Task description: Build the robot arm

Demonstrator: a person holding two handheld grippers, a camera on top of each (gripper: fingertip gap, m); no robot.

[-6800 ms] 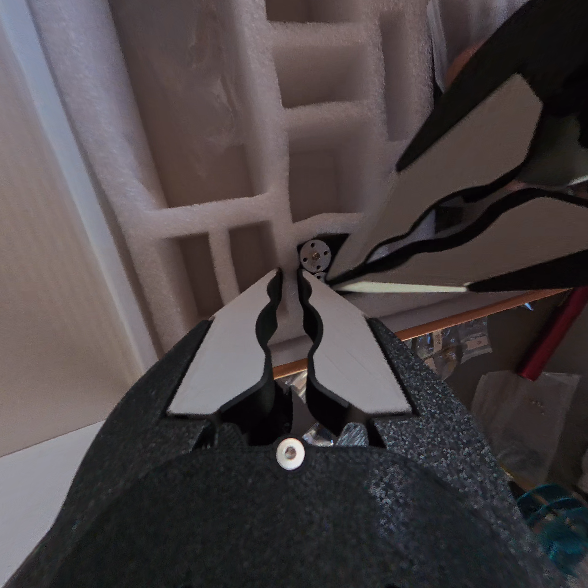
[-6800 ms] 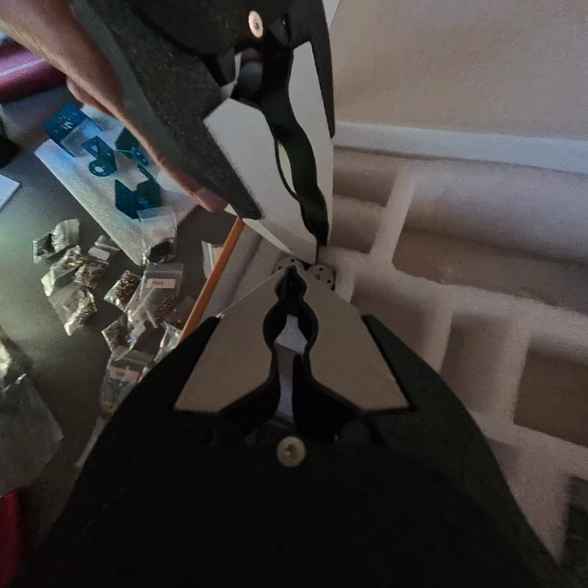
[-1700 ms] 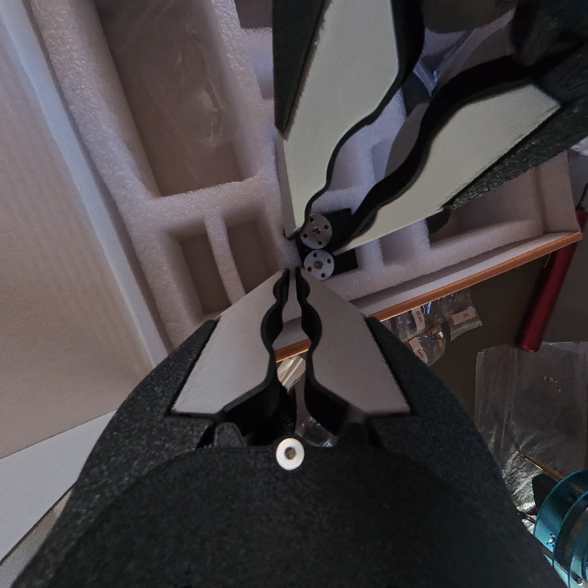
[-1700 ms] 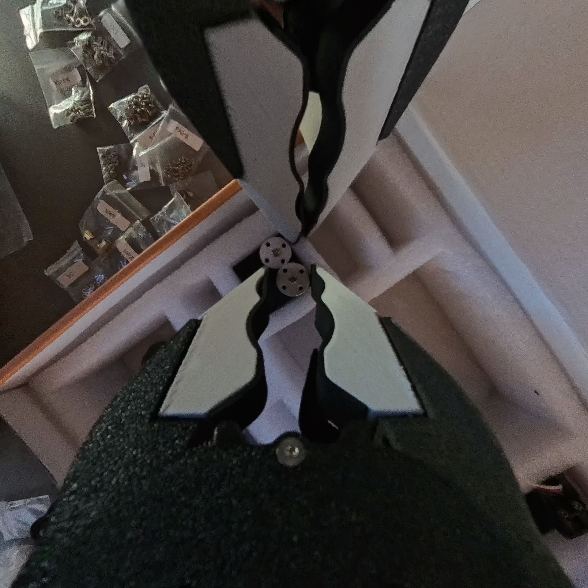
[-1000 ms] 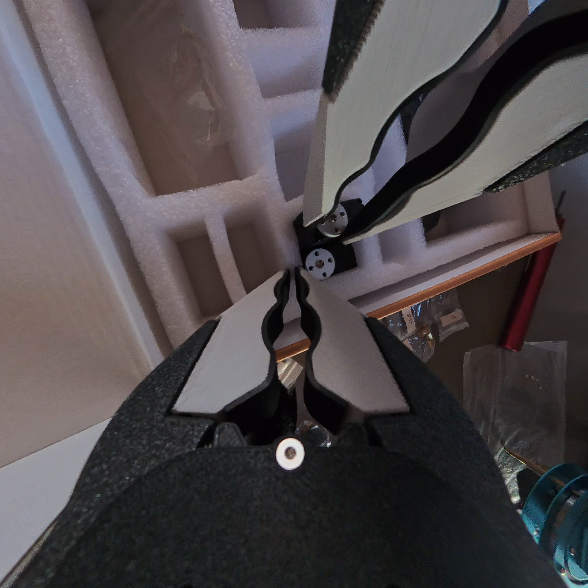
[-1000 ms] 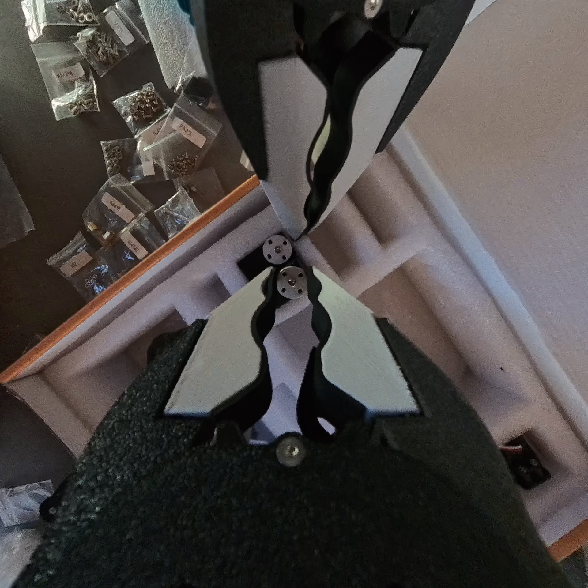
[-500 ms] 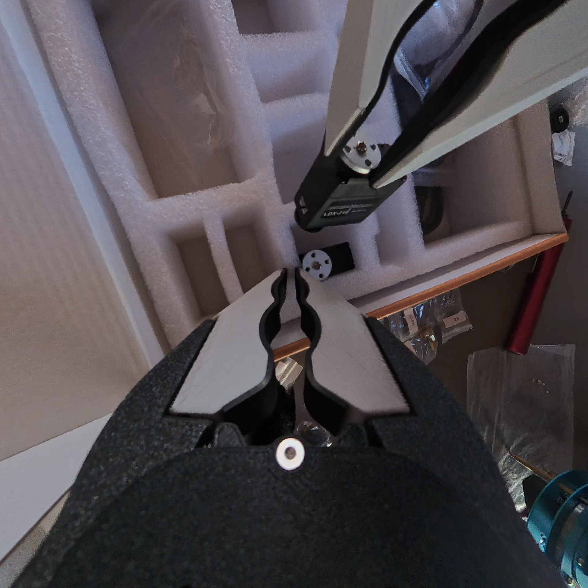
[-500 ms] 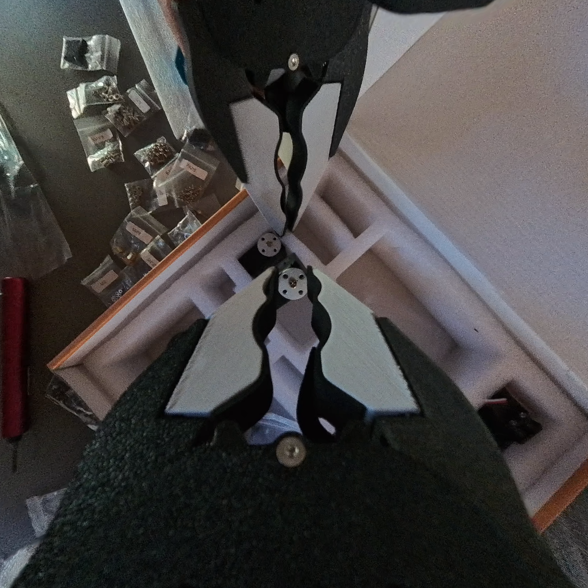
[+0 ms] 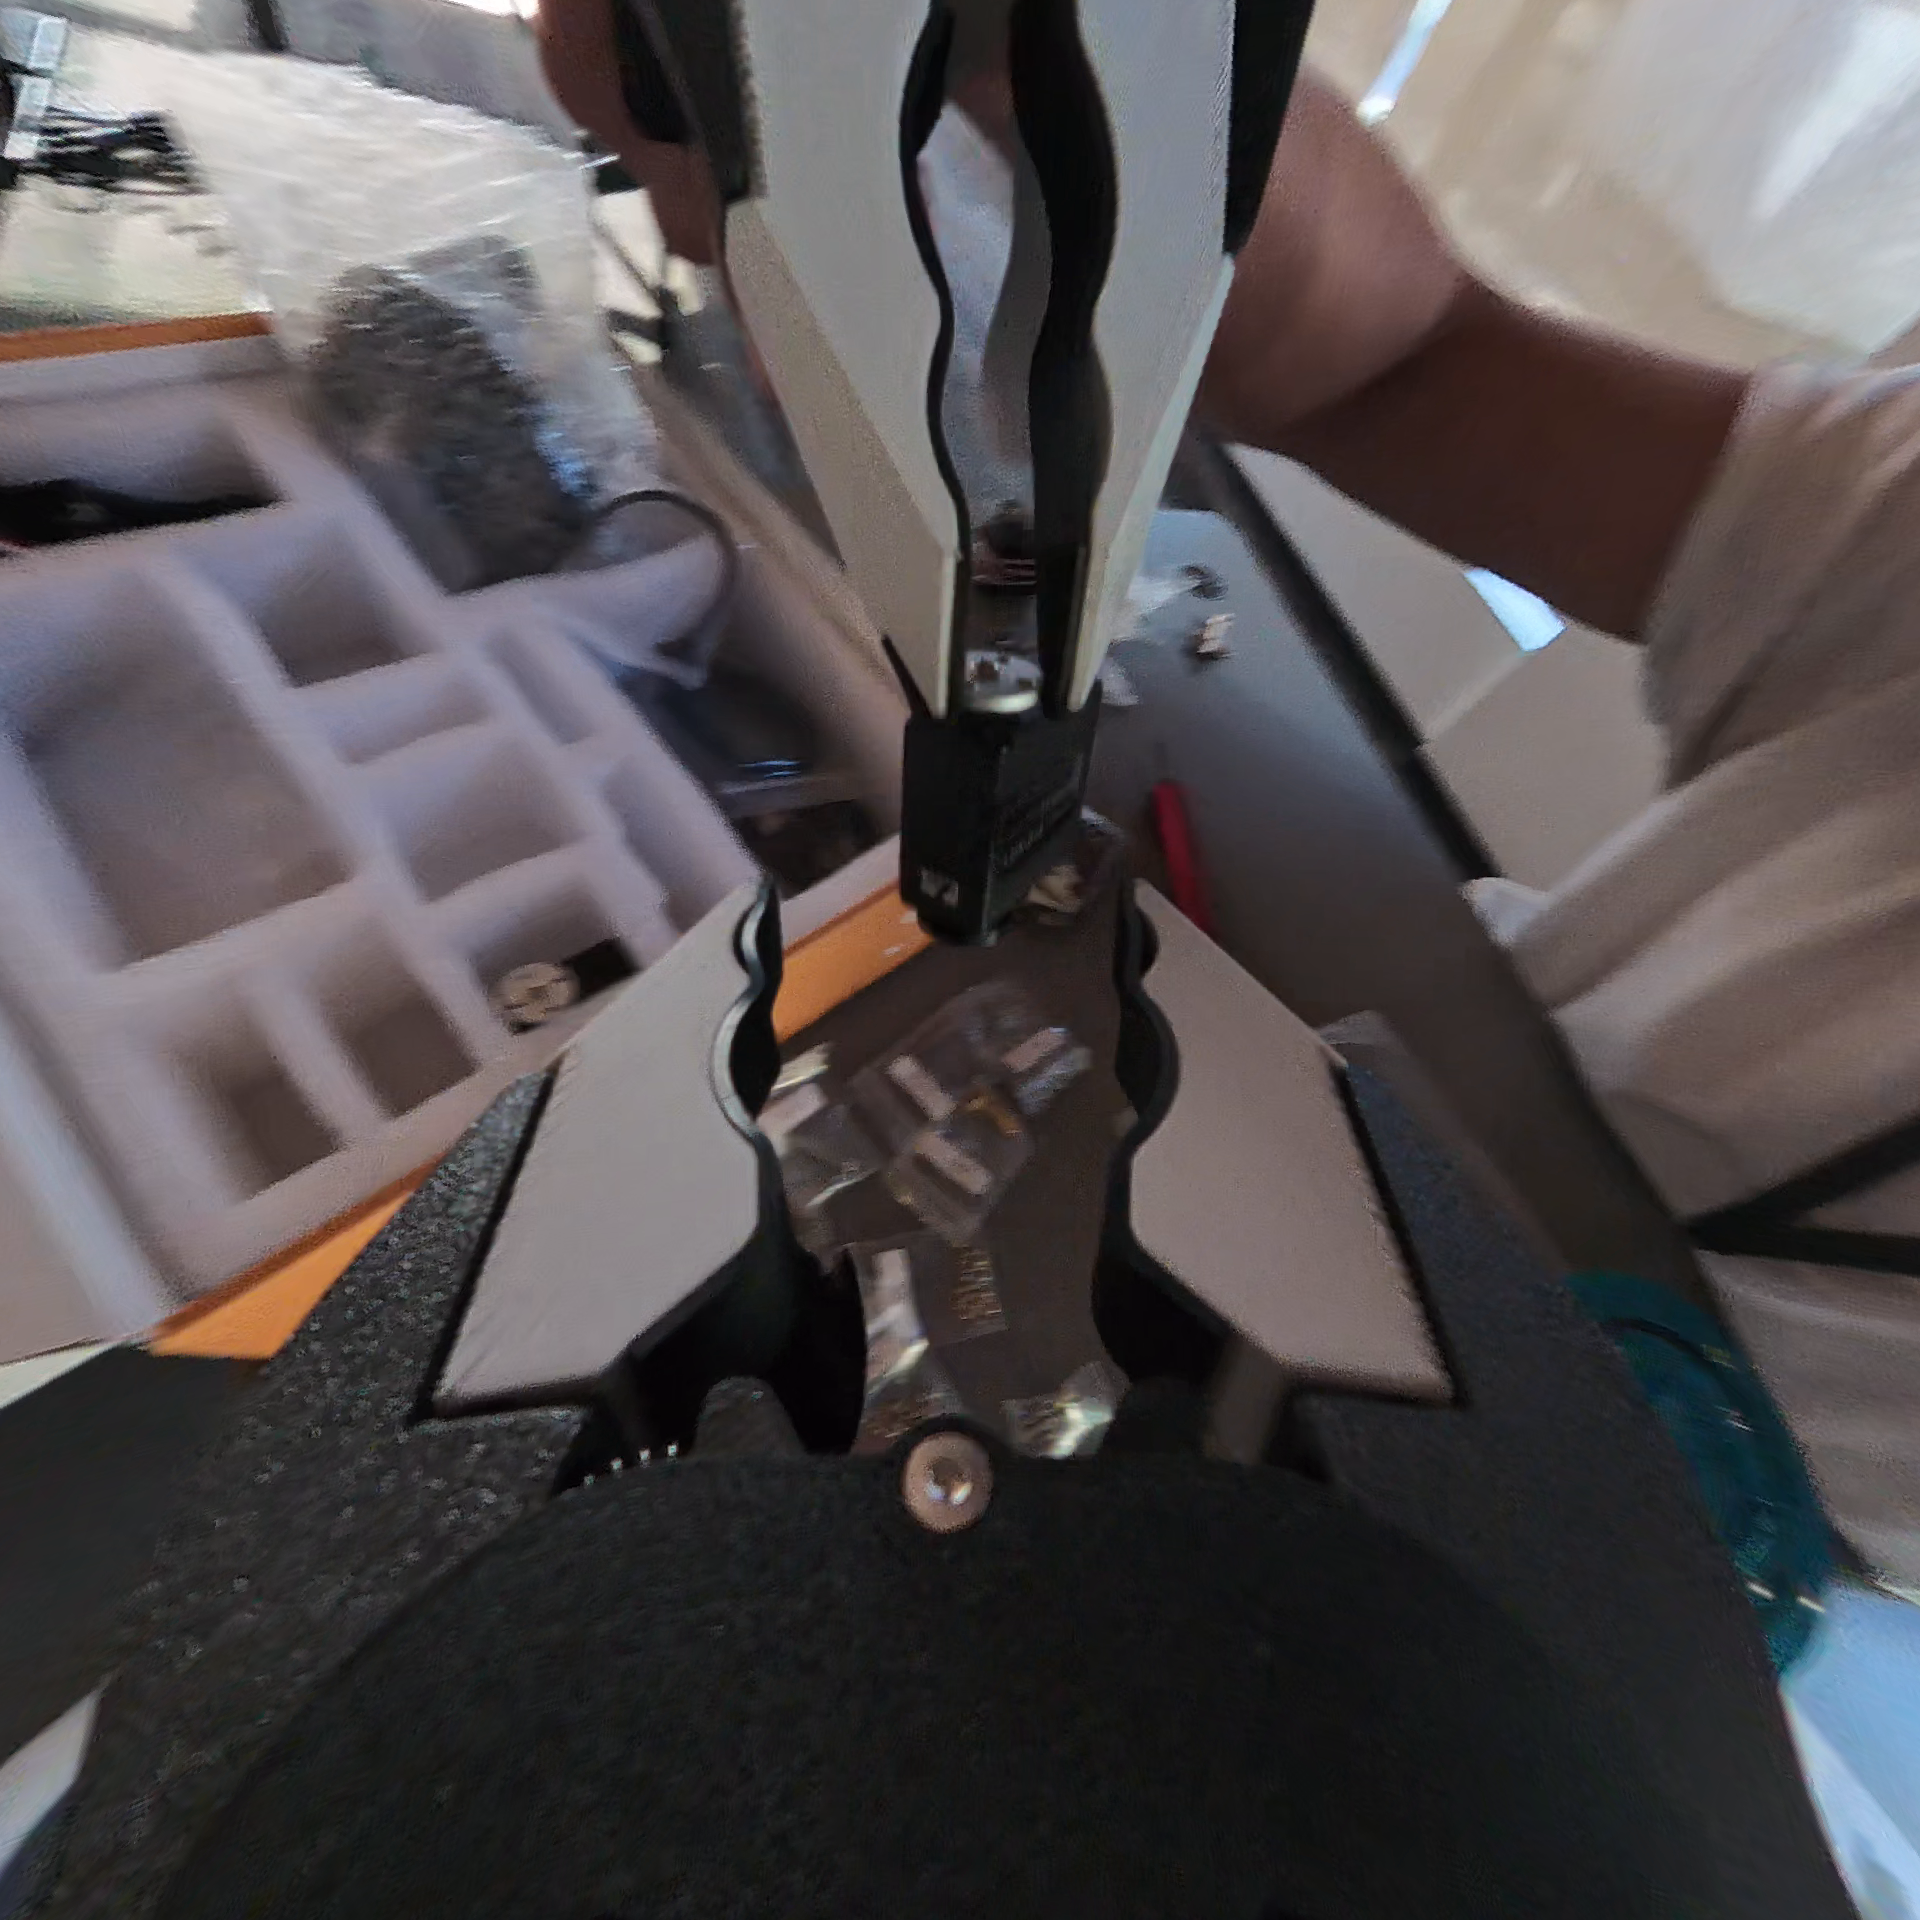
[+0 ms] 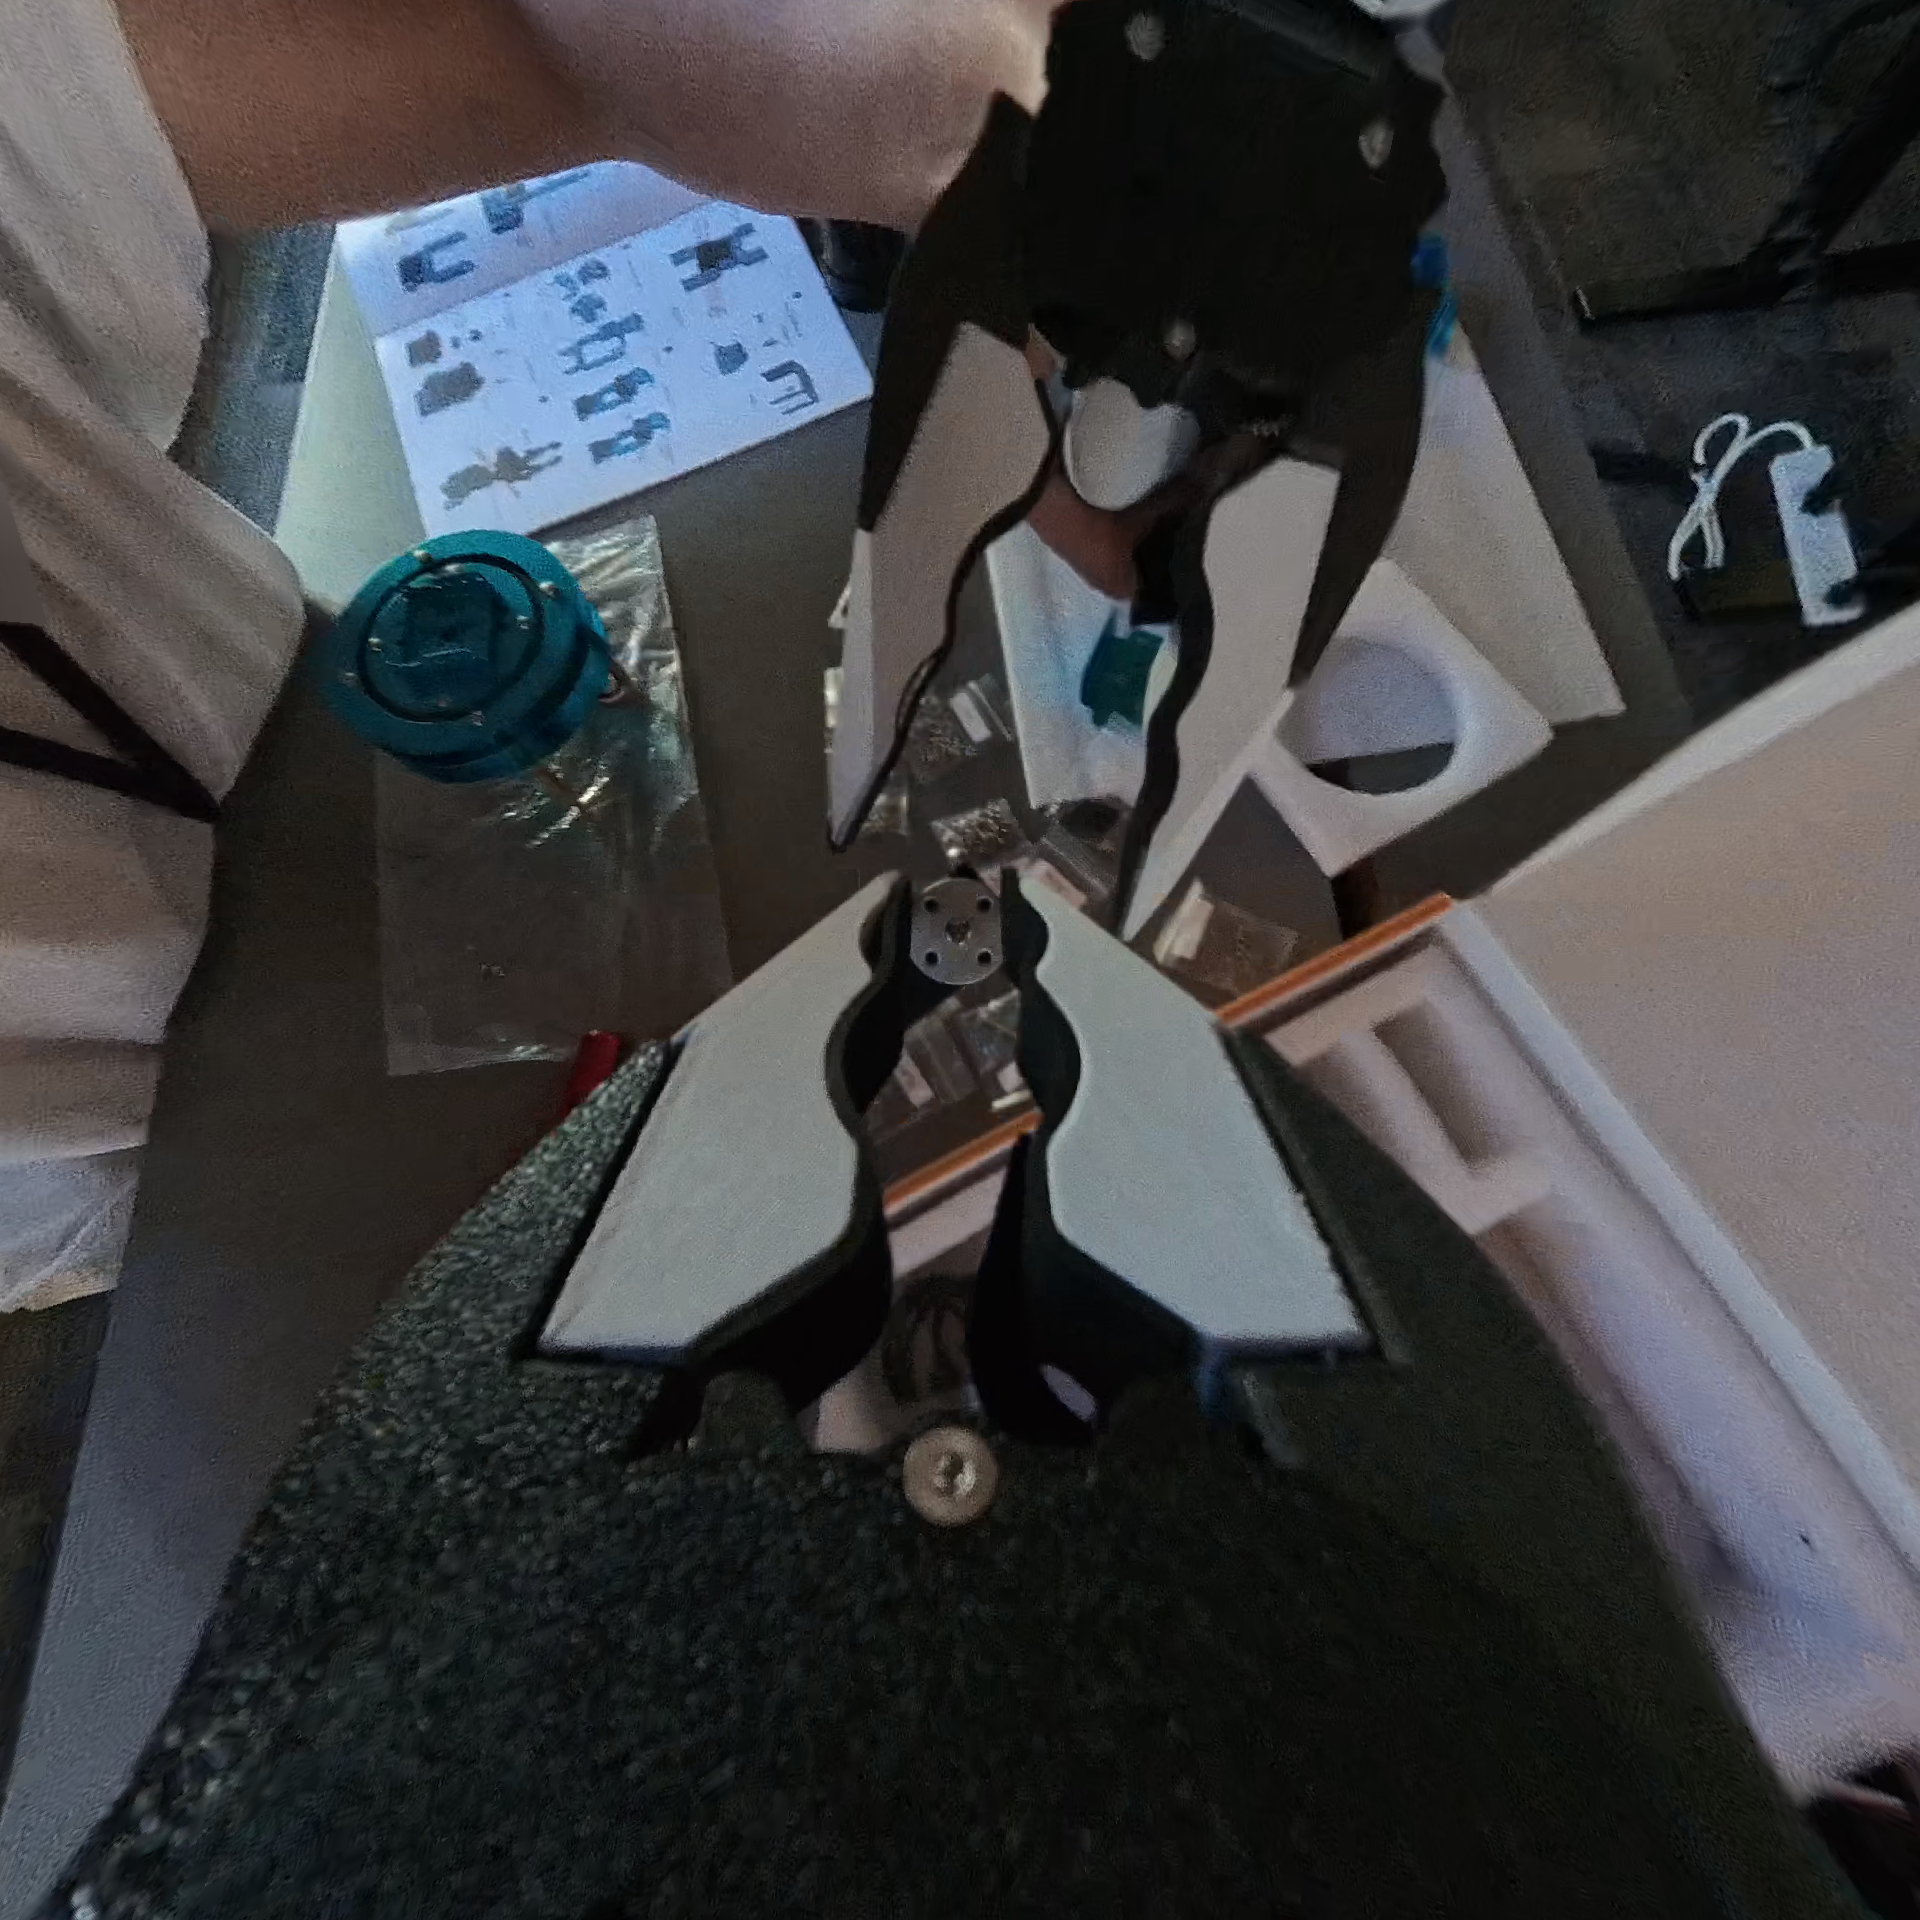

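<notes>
Our right gripper (image 10: 951,920) is clamped on the small black servo block (image 9: 992,831) by its round silver horn (frame centre); the left gripper (image 9: 945,935) stands wide apart below. That narrow pinch could slip, dropping it onto the clear hardware bags (image 9: 925,1132).

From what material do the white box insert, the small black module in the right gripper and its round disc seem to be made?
White insert: probably soft packing foam, matt; its walls look thick, with rounded edges.
Black module in the right gripper: probably hard moulded plastic, with flat faces and sharp corners under a dull sheen.
Round disc: likely bare metal, silver-grey with small drilled holes.
</notes>
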